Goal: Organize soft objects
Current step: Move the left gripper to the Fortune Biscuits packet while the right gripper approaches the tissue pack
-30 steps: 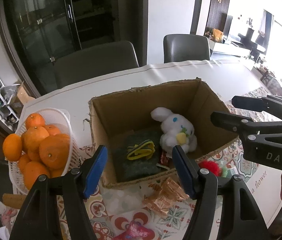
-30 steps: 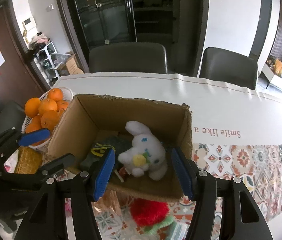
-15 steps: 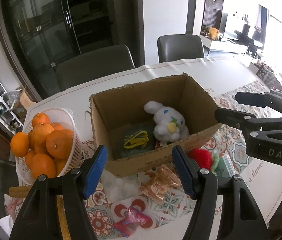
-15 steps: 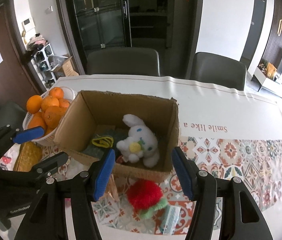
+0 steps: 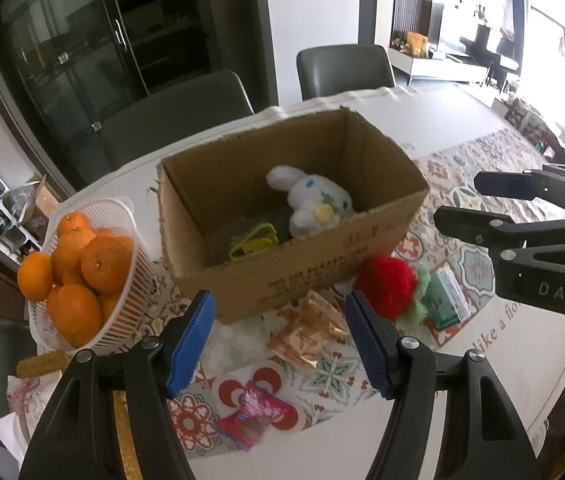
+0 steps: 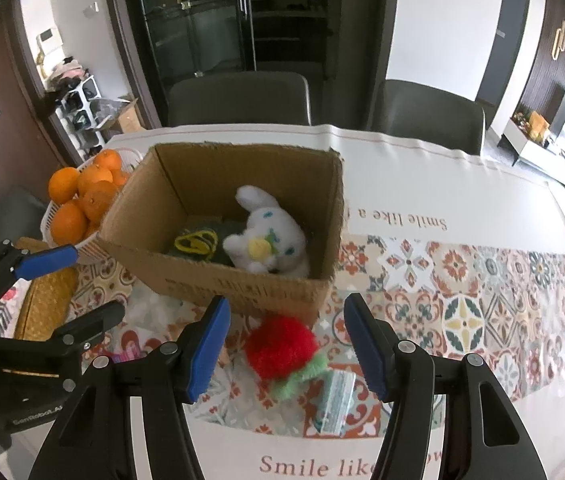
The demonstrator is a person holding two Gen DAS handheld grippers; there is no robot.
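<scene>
An open cardboard box stands mid-table. Inside it lie a white plush bunny and a dark green cloth with a yellow loop. A red pompom toy with green frill lies on the mat in front of the box. My left gripper is open above a gold foil packet, holding nothing. My right gripper is open over the red pompom, not touching it.
A white basket of oranges stands left of the box. A teal packet lies beside the pompom, a red snack wrapper near the front edge. Grey chairs stand behind the table. A woven yellow item lies left.
Both grippers have pulled back from the box toward the table's near edge; the box and bunny look smaller and farther. The pompom and packets have come into view. Jaws unchanged.
</scene>
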